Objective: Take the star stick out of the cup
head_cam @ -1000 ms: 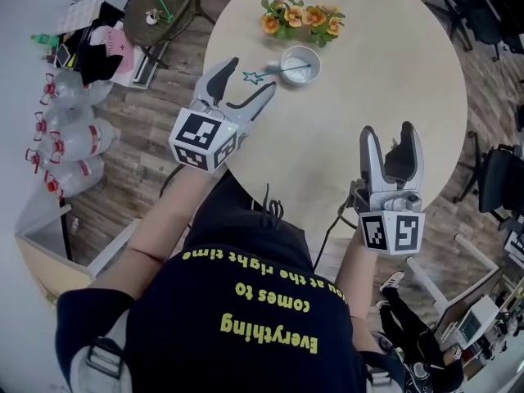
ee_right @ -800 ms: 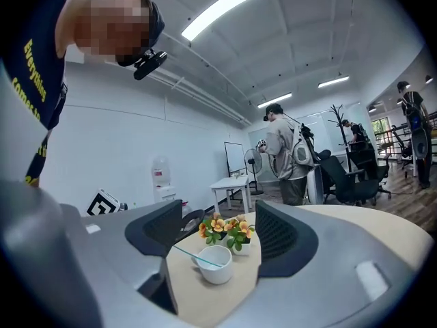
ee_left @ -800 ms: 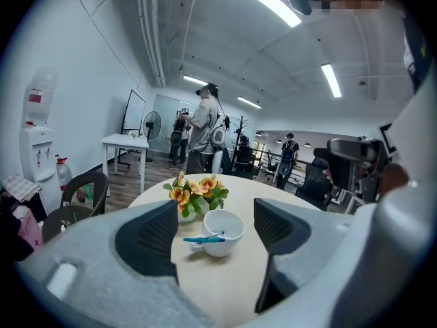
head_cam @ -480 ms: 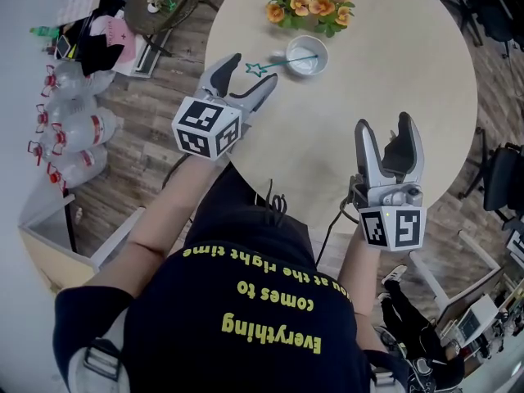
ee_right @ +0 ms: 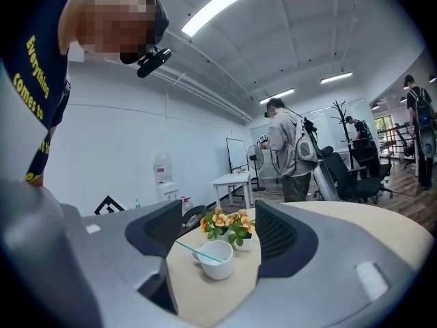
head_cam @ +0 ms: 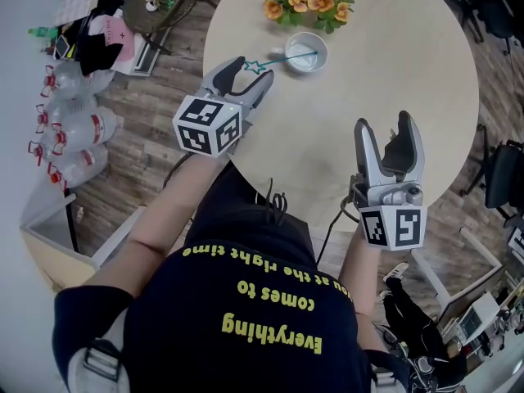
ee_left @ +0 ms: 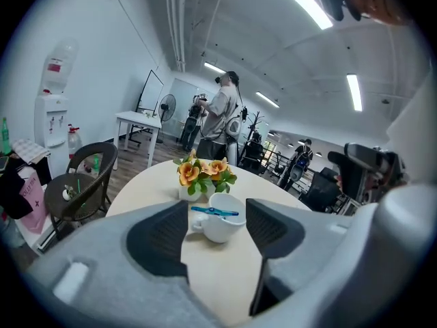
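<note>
Your right gripper (head_cam: pixel 385 125) parks level at the near edge of the table (head_cam: pixel 393 72), jaws spread and empty, likely to keep clear. Your left gripper (head_cam: pixel 252 72) reaches ahead, tipped slightly down. Its jaws have just been narrowing and bracket the star end, not pinching. The star stick (head_cam: pixel 274 60) rests across the cup (head_cam: pixel 321 60), star overhanging toward you.

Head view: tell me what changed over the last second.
The left tool has eased in on the star end of the star stick. Its jaws have just been closing, with the star between them but not yet gripped. The right tool stayed open and still over the table. The cup and the flowers kept their places.
</note>
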A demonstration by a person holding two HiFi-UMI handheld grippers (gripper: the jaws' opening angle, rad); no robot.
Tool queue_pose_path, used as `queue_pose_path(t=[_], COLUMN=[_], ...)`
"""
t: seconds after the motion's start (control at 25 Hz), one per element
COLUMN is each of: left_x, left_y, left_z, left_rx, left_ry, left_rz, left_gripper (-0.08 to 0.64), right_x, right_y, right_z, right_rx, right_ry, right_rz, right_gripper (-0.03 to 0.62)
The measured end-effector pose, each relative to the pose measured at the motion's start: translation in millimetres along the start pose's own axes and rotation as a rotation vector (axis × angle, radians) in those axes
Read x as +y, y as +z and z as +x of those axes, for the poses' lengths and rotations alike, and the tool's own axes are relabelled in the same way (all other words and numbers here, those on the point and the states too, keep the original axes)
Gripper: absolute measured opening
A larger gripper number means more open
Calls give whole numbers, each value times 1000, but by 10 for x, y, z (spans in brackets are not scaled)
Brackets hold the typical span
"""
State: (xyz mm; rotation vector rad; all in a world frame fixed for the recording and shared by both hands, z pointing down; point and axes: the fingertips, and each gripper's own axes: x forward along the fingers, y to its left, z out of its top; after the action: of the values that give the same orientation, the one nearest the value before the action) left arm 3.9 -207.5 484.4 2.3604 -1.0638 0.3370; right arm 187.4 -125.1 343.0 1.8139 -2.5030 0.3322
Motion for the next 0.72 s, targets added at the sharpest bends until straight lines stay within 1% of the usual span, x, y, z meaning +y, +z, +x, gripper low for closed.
queue_pose_path(t=[0.12, 0.36, 0.72], left_x=[32, 24, 14], left_y=[16, 27, 90], left_z=[-25, -25, -8], left_rx=[-12, -15, -27], left_ry=[17, 13, 11], left_rz=[-8, -22, 0], left_gripper=[255, 209, 206], right_x=[-1, 4, 8], right_y=[-17, -19, -15], right_z=[-3, -24, -33], right_rx=[7, 7, 7], right_ry=[-1, -2, -5], right_rz=[1, 1, 1], right_gripper=[327, 327, 327])
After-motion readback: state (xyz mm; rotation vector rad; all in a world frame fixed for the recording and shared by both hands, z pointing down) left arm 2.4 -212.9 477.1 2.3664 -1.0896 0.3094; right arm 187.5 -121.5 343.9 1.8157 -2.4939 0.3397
